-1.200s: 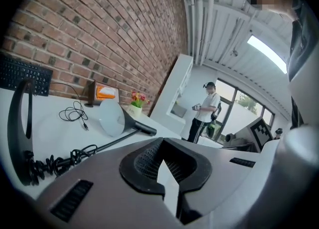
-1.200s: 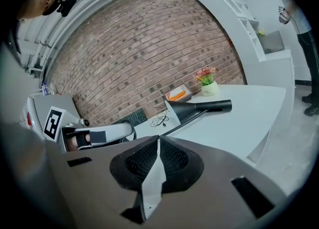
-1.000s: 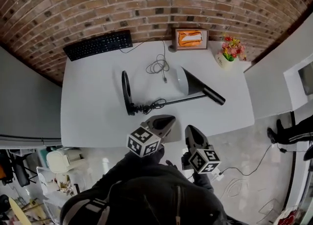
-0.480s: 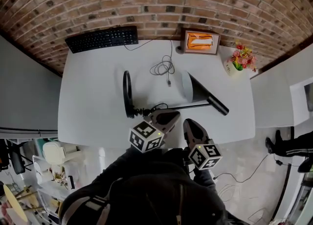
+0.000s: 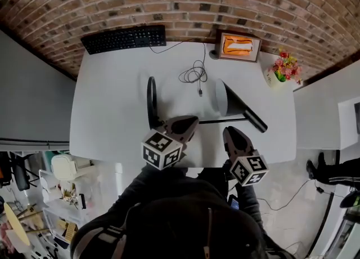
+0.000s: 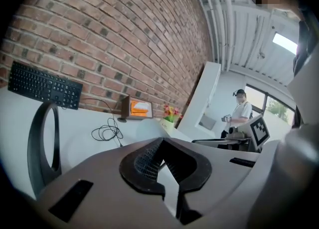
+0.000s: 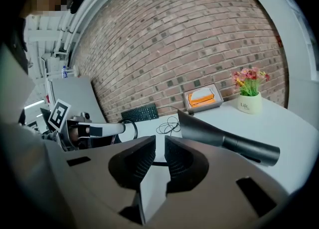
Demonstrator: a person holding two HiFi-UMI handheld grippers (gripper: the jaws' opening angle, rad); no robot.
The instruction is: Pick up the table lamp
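Observation:
The table lamp lies on its side on the white table (image 5: 112, 111). Its black ring base (image 5: 151, 103) is at the left, and a thin rod (image 5: 216, 121) leads right to the cone shade (image 5: 225, 99) with its black neck. My left gripper (image 5: 193, 121) is shut and empty, its tip just over the rod near the base. My right gripper (image 5: 228, 132) is shut and empty, a little short of the rod, below the shade. The left gripper view shows its jaws (image 6: 162, 144) closed, with the ring base (image 6: 42, 143) at the left. The right gripper view shows its jaws (image 7: 158, 146) closed, with the shade (image 7: 209, 132) ahead.
A black keyboard (image 5: 125, 38) lies at the table's far left and a coiled cable (image 5: 194, 75) at mid back. A box with orange inside (image 5: 240, 45) and a flower pot (image 5: 284, 69) stand at the far right by the brick wall. A person (image 6: 241, 111) stands in the distance.
Both grippers have moved forward over the table's near edge, closer to the lamp's rod. Their jaws stay shut. The lamp has not moved.

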